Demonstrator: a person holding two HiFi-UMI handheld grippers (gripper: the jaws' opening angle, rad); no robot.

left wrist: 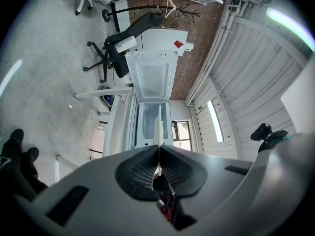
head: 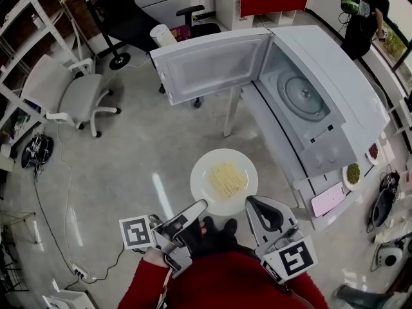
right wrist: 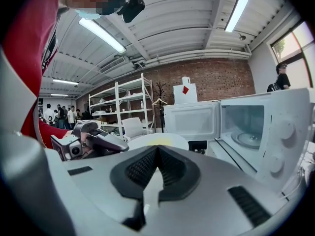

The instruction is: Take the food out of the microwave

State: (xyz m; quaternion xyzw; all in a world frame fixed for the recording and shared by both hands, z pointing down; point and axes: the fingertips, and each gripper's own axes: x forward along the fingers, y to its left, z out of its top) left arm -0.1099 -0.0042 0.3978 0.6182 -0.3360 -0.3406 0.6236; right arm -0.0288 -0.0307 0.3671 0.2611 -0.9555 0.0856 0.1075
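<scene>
The left gripper (head: 196,210) and the right gripper (head: 254,205) are both pinching the rim of the plate (head: 224,181) of yellow food. It is hanging in the air, out in front of the open microwave (head: 335,108) (nothing is sitting inside). Taking out looks done. Next, I think, it is needing a flat spot, kept level.

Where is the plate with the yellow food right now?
In the head view the plate is low in the middle, outside the open microwave, pinched between the left gripper and the right gripper.
</scene>
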